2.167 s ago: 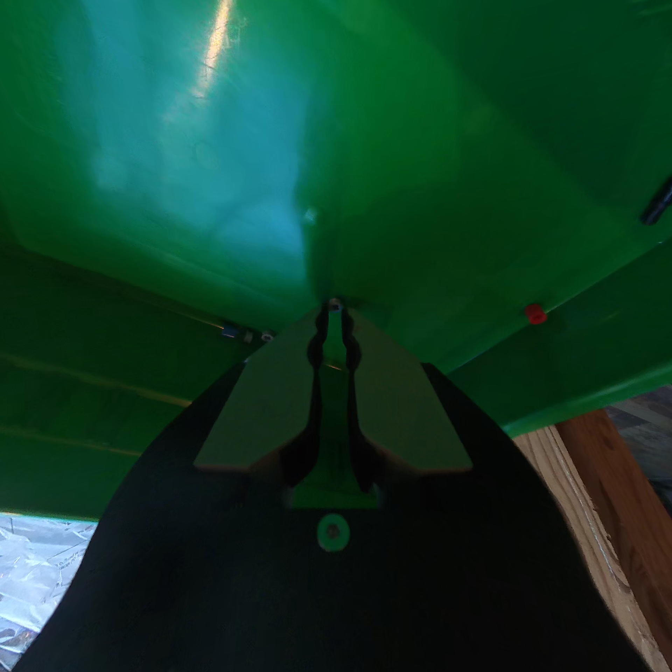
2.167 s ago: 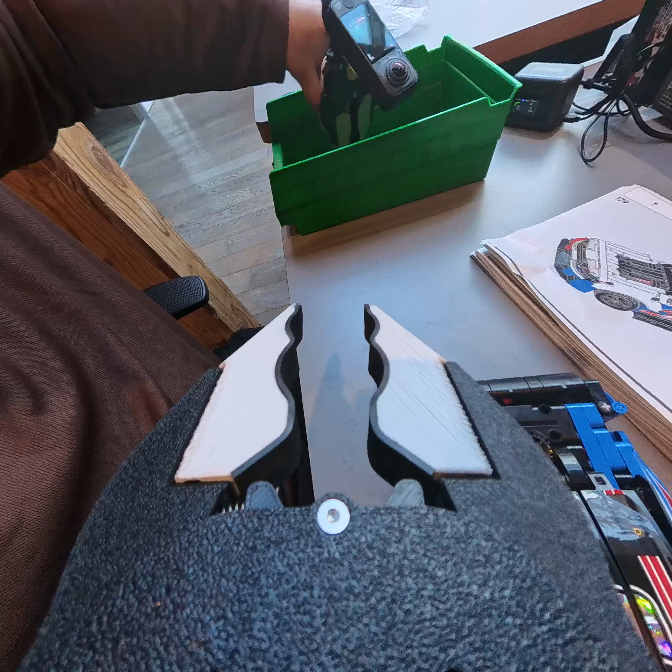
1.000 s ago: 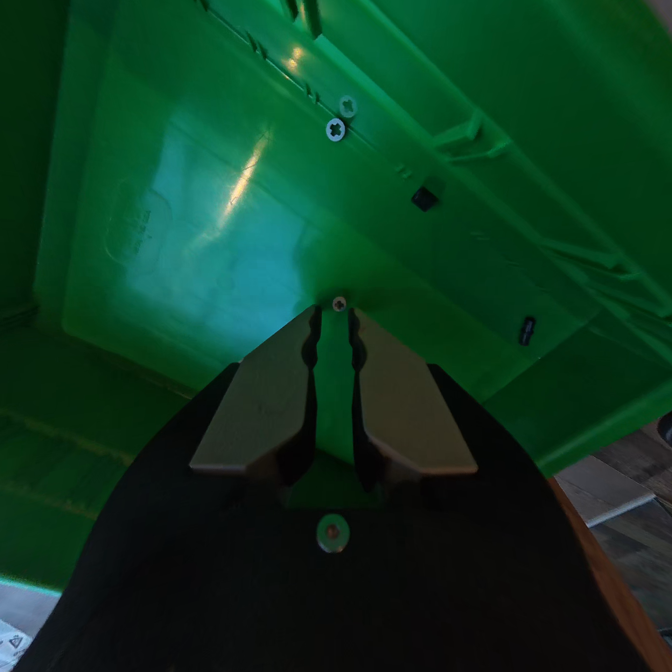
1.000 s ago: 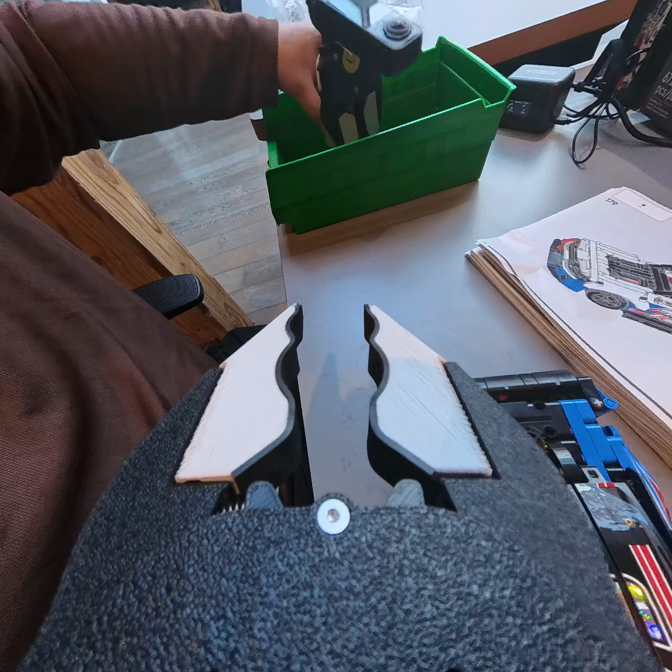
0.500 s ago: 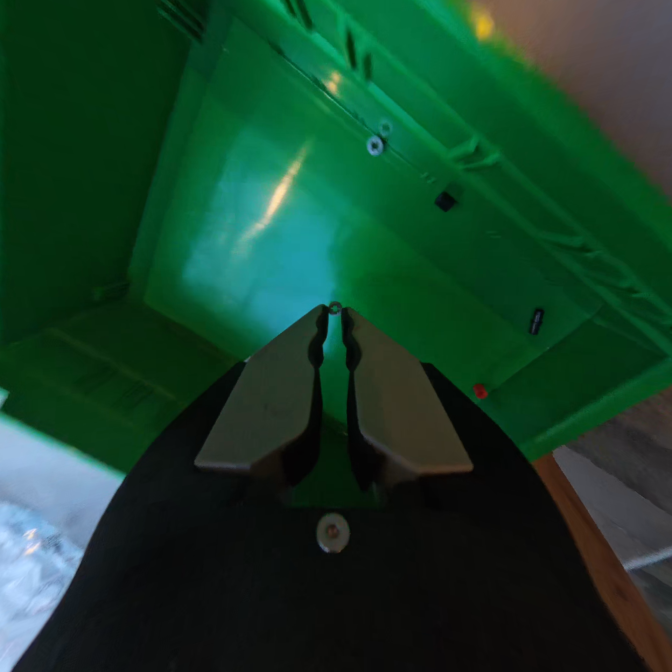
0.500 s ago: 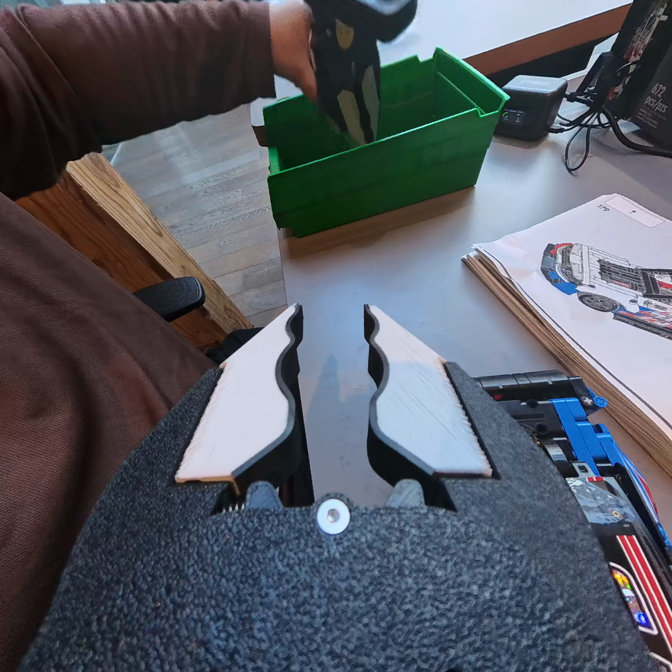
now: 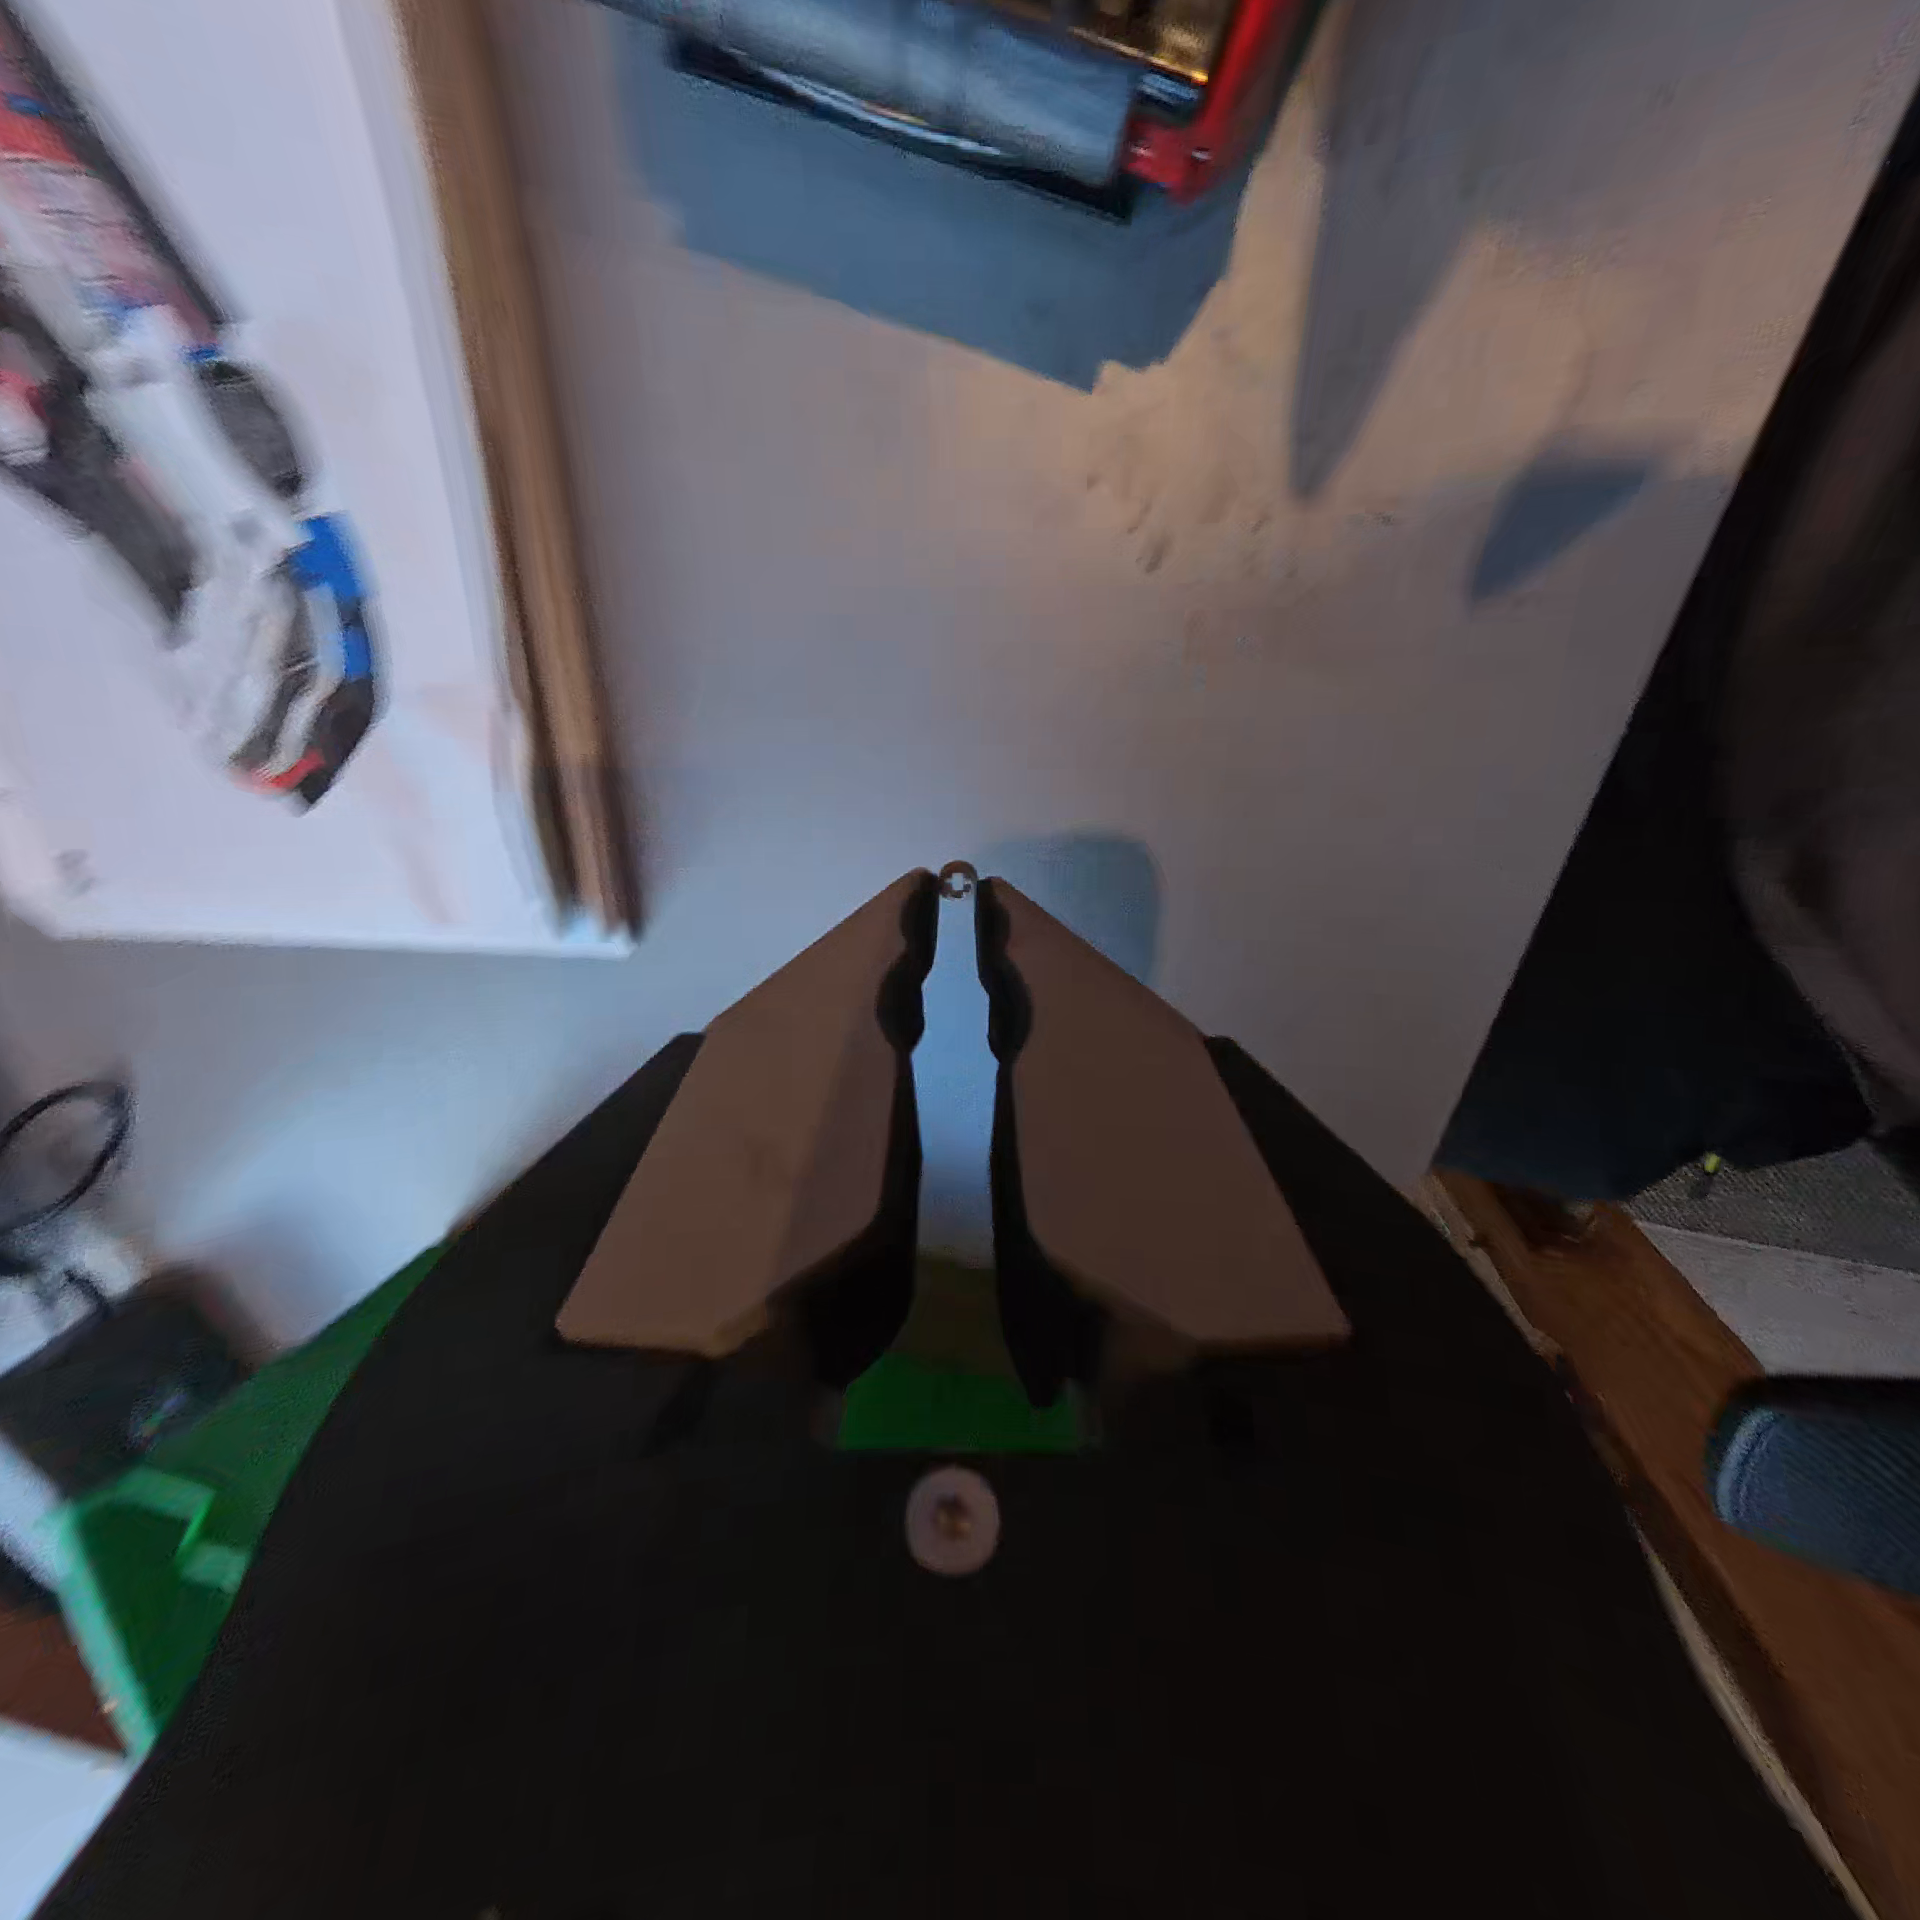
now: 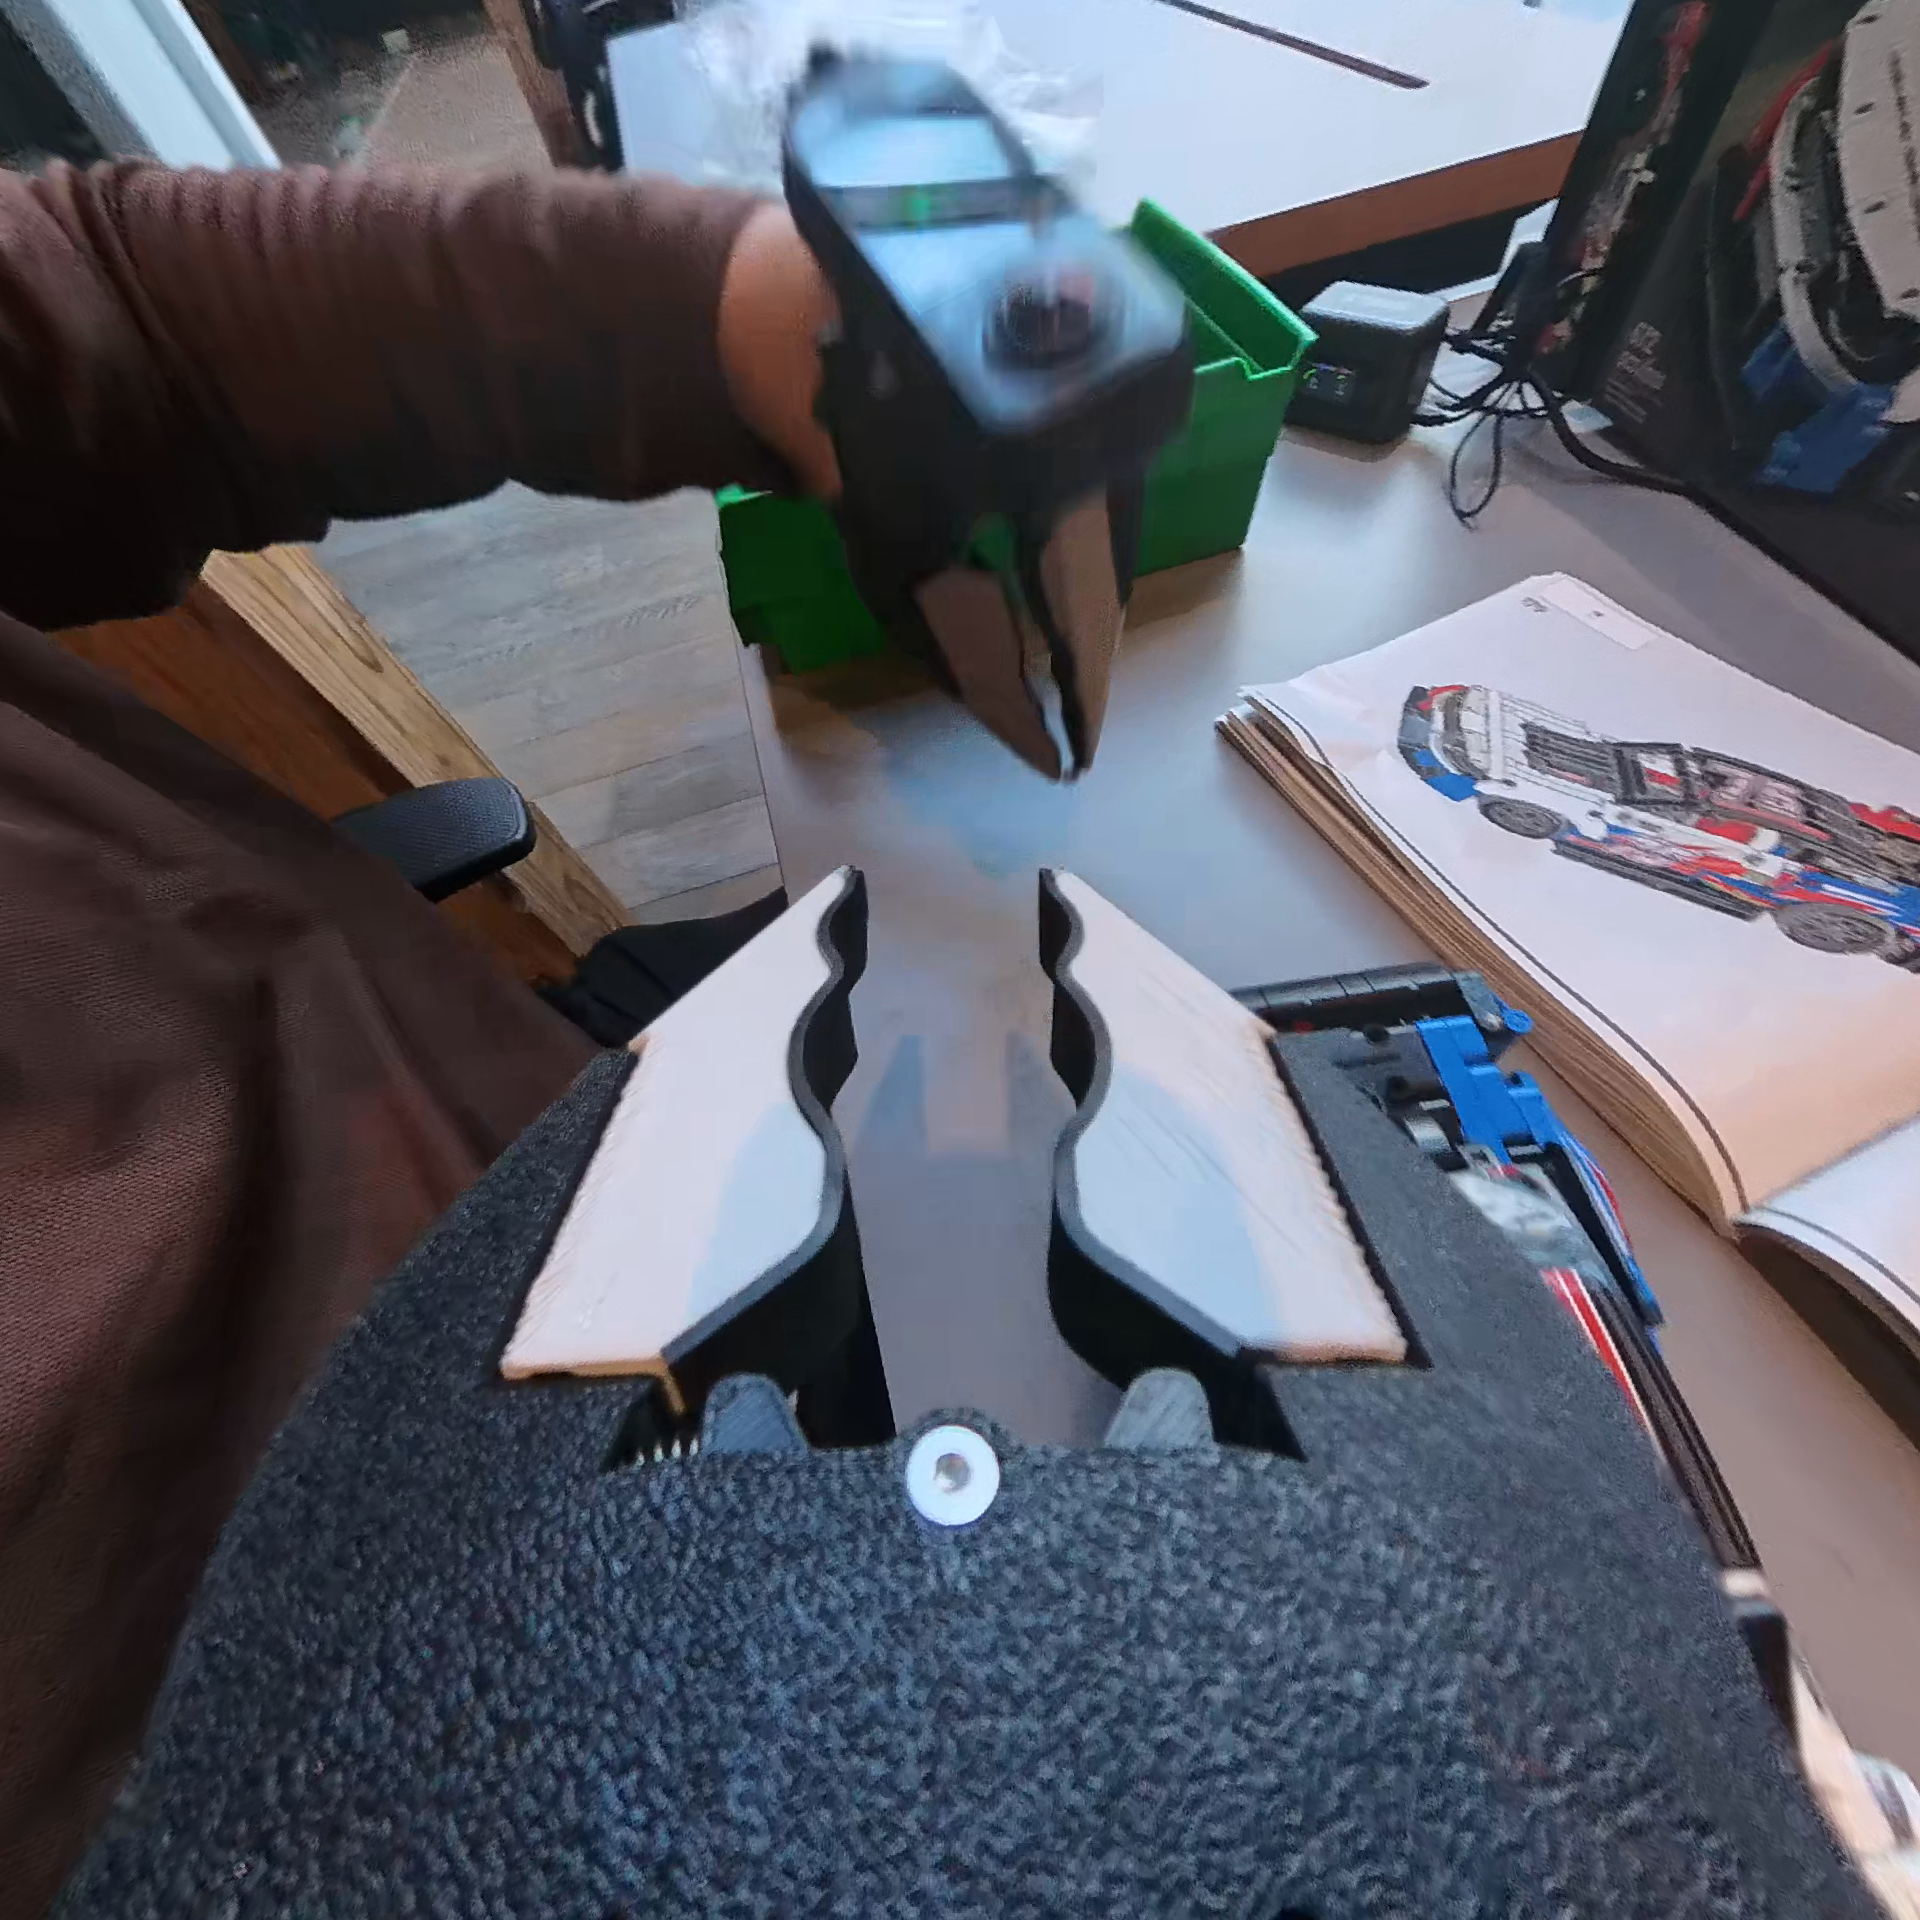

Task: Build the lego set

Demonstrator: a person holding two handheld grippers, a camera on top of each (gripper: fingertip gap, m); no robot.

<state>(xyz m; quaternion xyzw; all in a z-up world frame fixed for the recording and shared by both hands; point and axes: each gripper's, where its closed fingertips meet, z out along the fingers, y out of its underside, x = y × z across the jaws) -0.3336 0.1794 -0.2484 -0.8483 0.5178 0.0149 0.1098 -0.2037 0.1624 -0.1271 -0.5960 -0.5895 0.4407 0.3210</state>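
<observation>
Left wrist view: left gripper pinching tiny ring (over bare table).

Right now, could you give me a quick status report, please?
Left gripper shut on a tiny grey ring, above the table. Right gripper open, empty. Lego car beside it, by the booklet. Nothing between.
</observation>
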